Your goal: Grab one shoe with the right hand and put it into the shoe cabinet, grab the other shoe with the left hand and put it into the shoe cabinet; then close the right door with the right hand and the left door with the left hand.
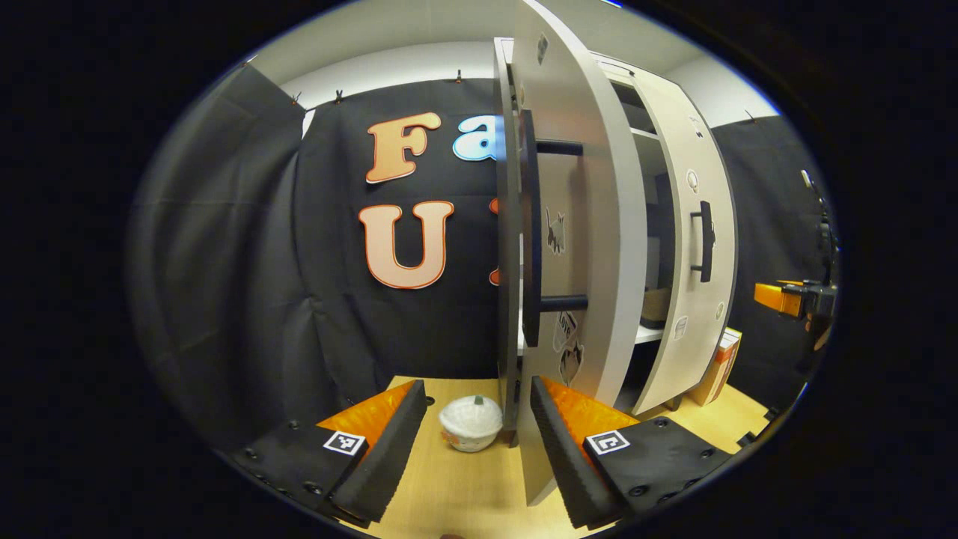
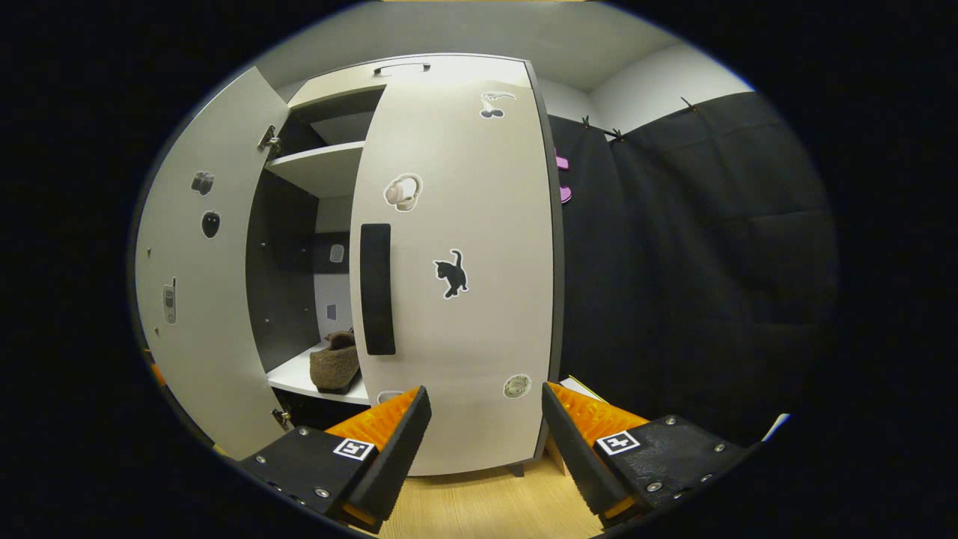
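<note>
Fingers wide on both our left gripper [image 1: 477, 442] and right gripper [image 2: 486, 442], holding nothing. Right door [image 2: 456, 277] is half shut; we risk pushing off-centre and it bouncing back.

In the left gripper view we have the left door [image 1: 580, 224] edge-on right ahead of us, standing open, its handle [image 1: 533, 224] facing our way, and the door's lower edge sits between our own fingers. A small round pot [image 1: 471, 423] sits on the floor [image 1: 464, 486] just left of that door. Further right stands the right door [image 1: 692, 247], partly open, with a shelf [image 1: 650, 335] behind the gap, a box [image 1: 720, 367] beyond it on the floor. In the right gripper view we face the right door's front, and left of it, inside the shoe cabinet [image 2: 322, 172], a shoe [image 2: 335, 363] rests on the lower shelf.
</note>
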